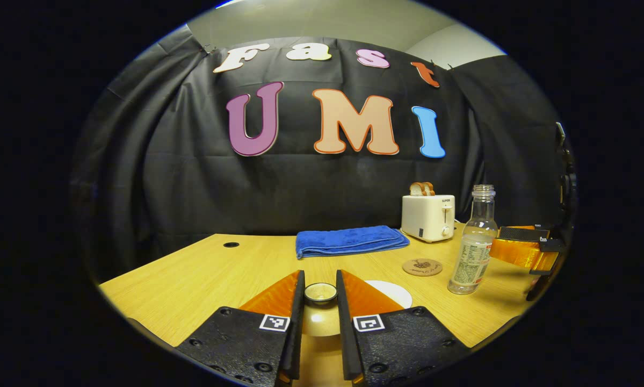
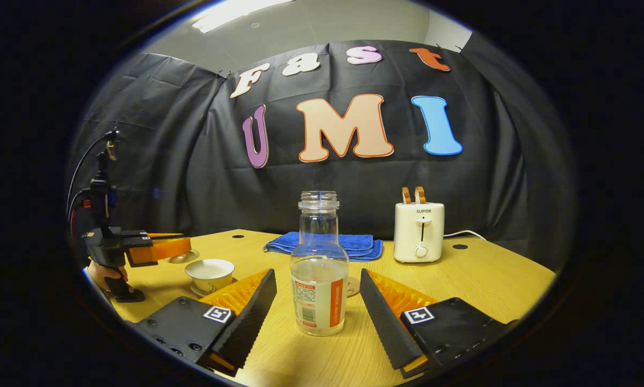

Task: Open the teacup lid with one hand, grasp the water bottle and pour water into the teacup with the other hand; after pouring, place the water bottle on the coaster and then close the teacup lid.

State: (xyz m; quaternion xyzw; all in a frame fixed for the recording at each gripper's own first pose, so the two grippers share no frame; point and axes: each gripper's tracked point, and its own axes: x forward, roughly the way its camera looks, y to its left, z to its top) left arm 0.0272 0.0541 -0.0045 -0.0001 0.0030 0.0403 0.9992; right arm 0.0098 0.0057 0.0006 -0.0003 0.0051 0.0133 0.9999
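— Holding the lid [image 1: 320, 293] up by its knob, our left gripper [image 1: 320, 301] has its fingers narrowed onto it, one on each side. In the right gripper view we see that gripper [image 2: 158, 248] raised with the lid [image 2: 183, 258] hanging above and beside the uncovered teacup [image 2: 210, 274], which sits on its saucer [image 2: 195, 290] at the table's [image 2: 488, 279] left side.

— And our right gripper [image 2: 317, 301]?

— We have it spread wide, a finger on either side of the water bottle [image 2: 319, 269], neither touching it. The bottle stands upright, uncapped, partly filled.

— So the step in hand, we judge, is taking the bottle. How do we do it well?

— We push forward until the bottle's body sits deep between the fingers, then close on the labelled middle, not the neck, so it stays level when we lift. We keep the lid well aside, clear of the pouring path.

— Shall we count?

— One teacup, one lid, one saucer, one bottle. One round coaster [image 1: 422, 266], lying just beside the bottle [image 1: 473, 247] in the left gripper view. One folded blue towel [image 1: 351, 240], one toaster [image 1: 428, 216] holding two slices of bread [image 1: 422, 188]. Two grippers.
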